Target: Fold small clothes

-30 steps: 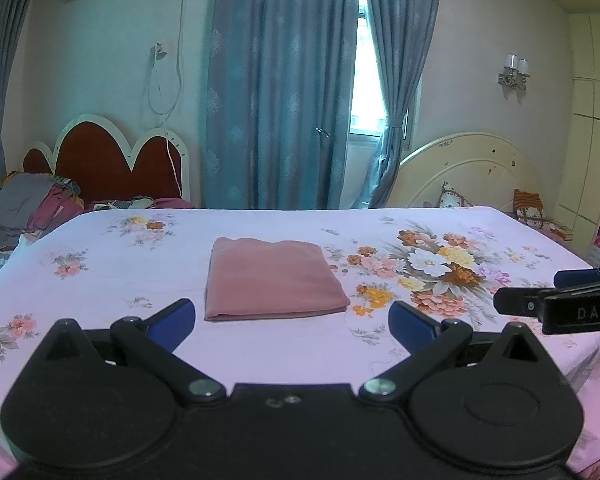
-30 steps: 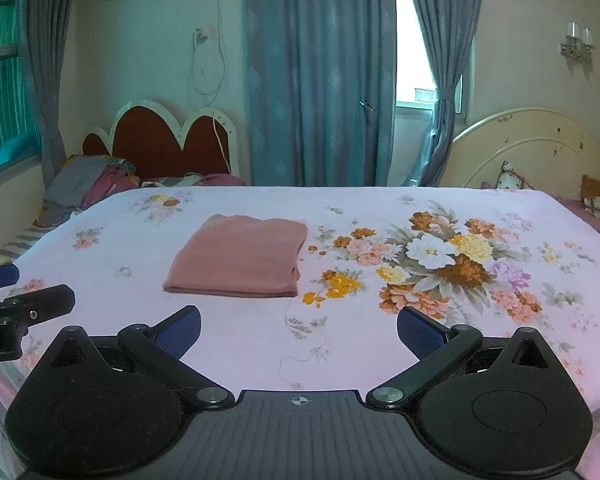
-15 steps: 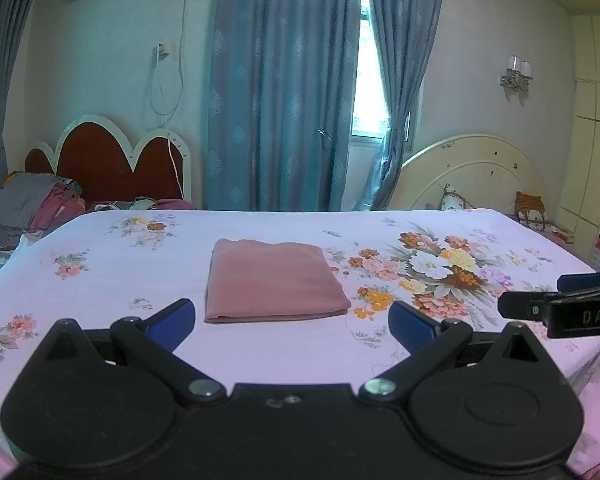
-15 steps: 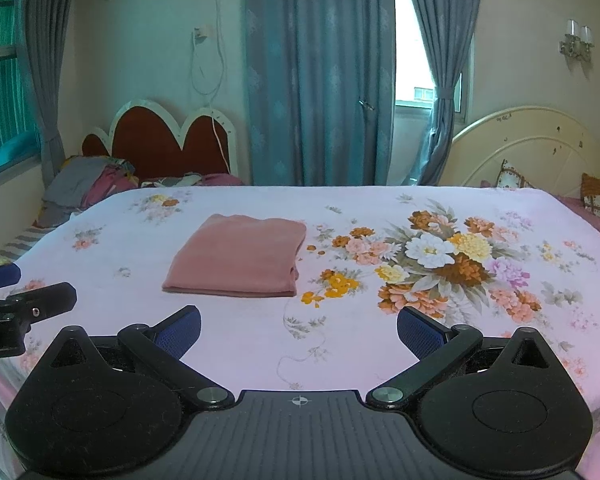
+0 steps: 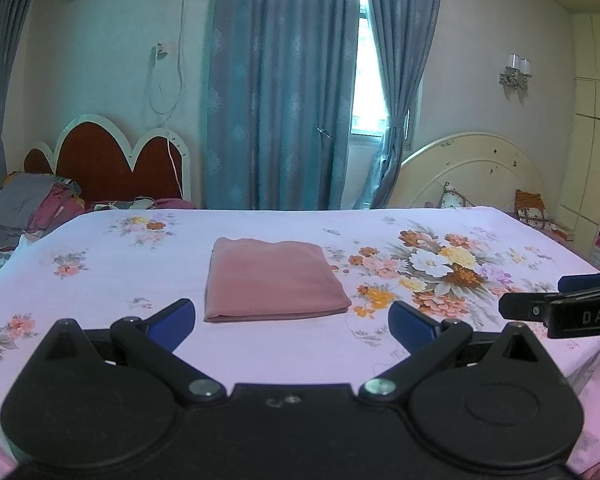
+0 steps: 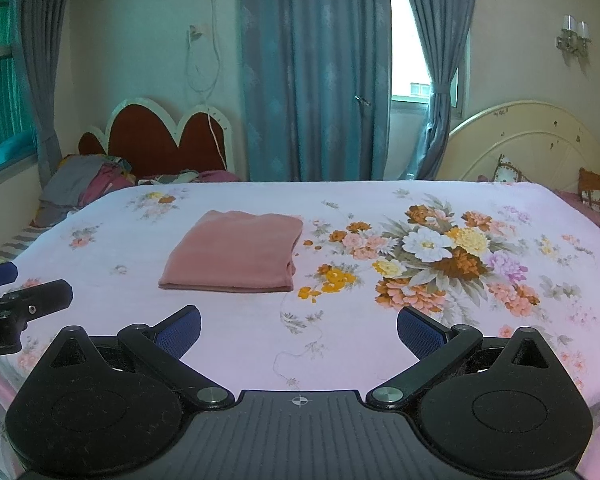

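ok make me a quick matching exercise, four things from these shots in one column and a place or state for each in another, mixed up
Things:
1. pink garment
2. left gripper
3. pile of clothes
4. big flower print

States or places:
A. heaped by the red headboard
B. folded flat on the bed
C. on the sheet, right of the fold
D. open, holding nothing

Pairs: 1-B, 2-D, 3-A, 4-C

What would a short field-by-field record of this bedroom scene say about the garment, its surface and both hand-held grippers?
garment: pink cloth folded into a flat rectangle
surface: lilac floral bedsheet, garment lying on it left of the large bouquet print
left hand-held gripper: open, empty, short of the garment
right hand-held gripper: open, empty, short of the garment
background: red scalloped headboard, blue curtains
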